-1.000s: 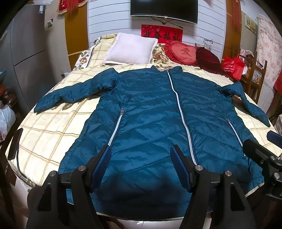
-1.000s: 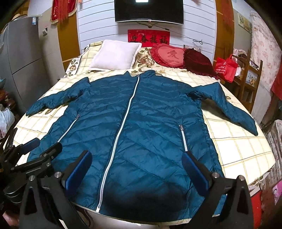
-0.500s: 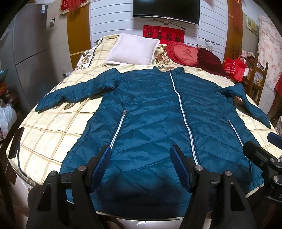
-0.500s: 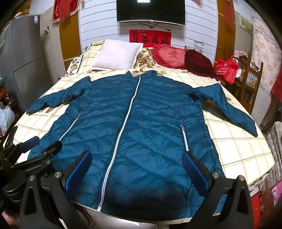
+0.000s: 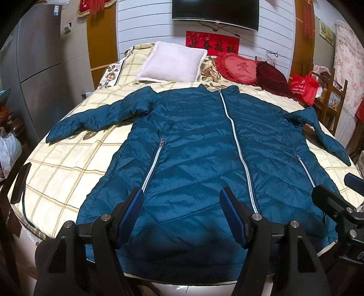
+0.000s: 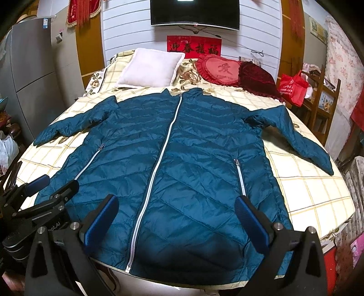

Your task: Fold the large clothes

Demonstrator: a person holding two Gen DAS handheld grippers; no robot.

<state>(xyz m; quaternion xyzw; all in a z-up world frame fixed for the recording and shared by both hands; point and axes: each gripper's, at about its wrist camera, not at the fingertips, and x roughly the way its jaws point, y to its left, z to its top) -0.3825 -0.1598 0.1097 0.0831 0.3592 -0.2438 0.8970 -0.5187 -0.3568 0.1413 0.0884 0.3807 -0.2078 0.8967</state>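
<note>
A long teal quilted down jacket [image 5: 198, 154] lies flat and zipped on the bed, front up, collar toward the pillows, both sleeves spread out to the sides. It also shows in the right wrist view [image 6: 182, 159]. My left gripper [image 5: 182, 205] is open and empty, hovering above the jacket's hem left of the centre zip. My right gripper [image 6: 177, 211] is open wide and empty, above the hem around the centre zip. Each gripper shows at the edge of the other's view.
The bed [image 5: 56, 164] has a yellow checked sheet. A white pillow [image 5: 173, 61] and red cushions [image 5: 241, 68] lie at the head. A grey cabinet [image 5: 34, 57] stands left, a wooden shelf with a red bag [image 5: 303, 87] right. A TV [image 6: 194, 11] hangs on the wall.
Both views have shifted slightly, the grippers drifting a little back from the bed. The jacket has not moved. Both grippers stay open.
</note>
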